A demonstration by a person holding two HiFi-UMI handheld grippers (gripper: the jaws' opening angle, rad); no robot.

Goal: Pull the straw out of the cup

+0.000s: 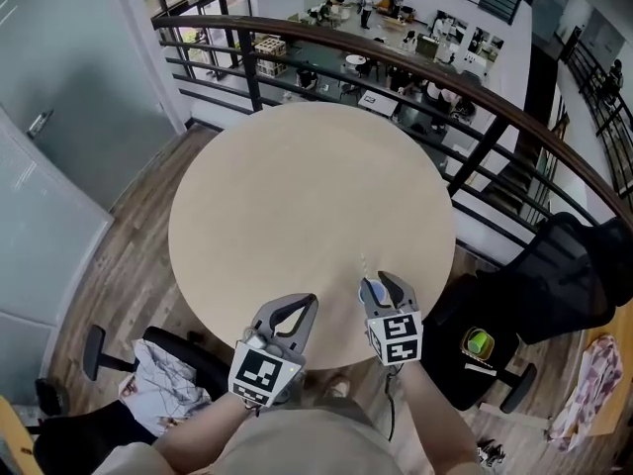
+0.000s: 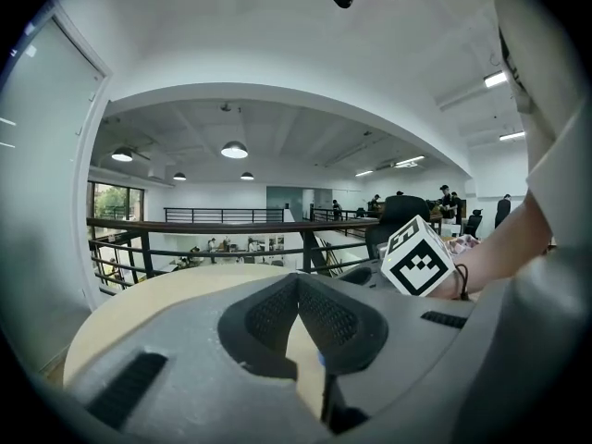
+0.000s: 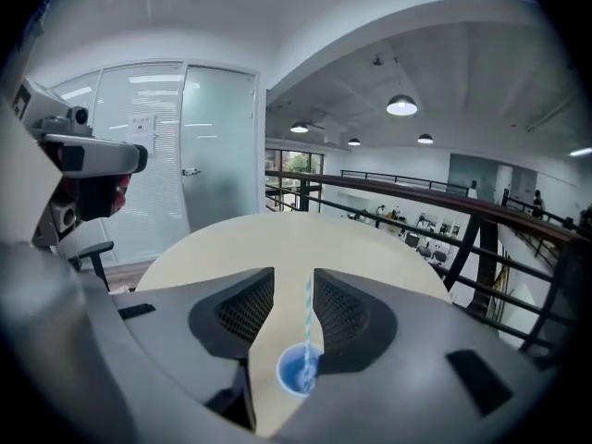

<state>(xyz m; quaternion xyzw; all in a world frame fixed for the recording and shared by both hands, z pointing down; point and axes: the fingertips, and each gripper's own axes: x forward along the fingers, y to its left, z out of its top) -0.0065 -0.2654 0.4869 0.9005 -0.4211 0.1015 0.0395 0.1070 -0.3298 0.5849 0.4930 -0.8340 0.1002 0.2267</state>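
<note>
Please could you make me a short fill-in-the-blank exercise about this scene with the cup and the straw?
1. The straw stands in a ___ cup.
2. The cup is between the jaws of the right claw, which are ___, not shut.
3. The top of the table is ___ in shape.
Missing words: blue; open; round.
</note>
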